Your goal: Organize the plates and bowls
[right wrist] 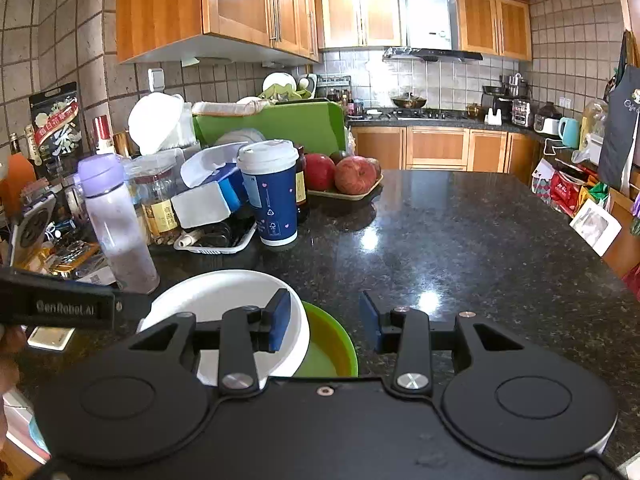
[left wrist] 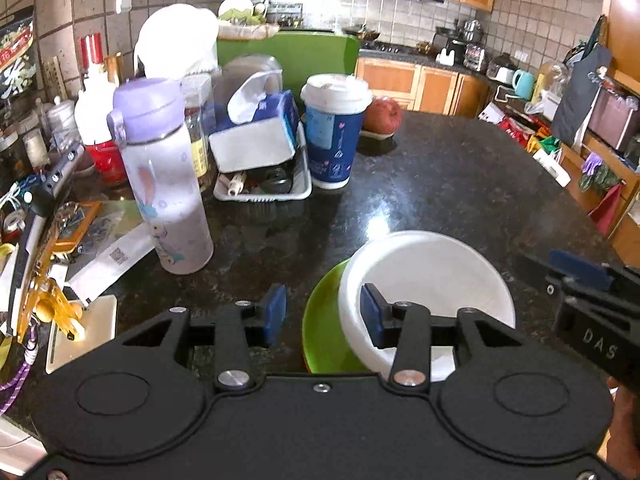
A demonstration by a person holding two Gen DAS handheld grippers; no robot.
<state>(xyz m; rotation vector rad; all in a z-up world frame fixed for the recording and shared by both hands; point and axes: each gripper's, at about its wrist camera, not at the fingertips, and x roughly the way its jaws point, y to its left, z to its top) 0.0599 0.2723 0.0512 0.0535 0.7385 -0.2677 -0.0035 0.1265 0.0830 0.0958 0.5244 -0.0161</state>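
A white bowl (left wrist: 432, 280) sits on a green plate (left wrist: 324, 324) on the dark granite counter (left wrist: 440, 184). My left gripper (left wrist: 323, 314) is open, its jaws straddling the bowl's left rim over the plate; the right finger is inside the bowl. In the right wrist view the white bowl (right wrist: 224, 300) and green plate (right wrist: 332, 344) lie under my right gripper (right wrist: 325, 320), which is open; its left finger is over the bowl's right rim. The right gripper also shows at the left wrist view's right edge (left wrist: 592, 304).
Clutter fills the counter's left: a purple water bottle (left wrist: 164, 176), a tissue box (left wrist: 256, 132) on a white tray (left wrist: 260, 192), a blue paper cup (left wrist: 334, 128). A plate of apples (right wrist: 348, 176) stands behind. The counter's edge (right wrist: 580, 248) runs on the right.
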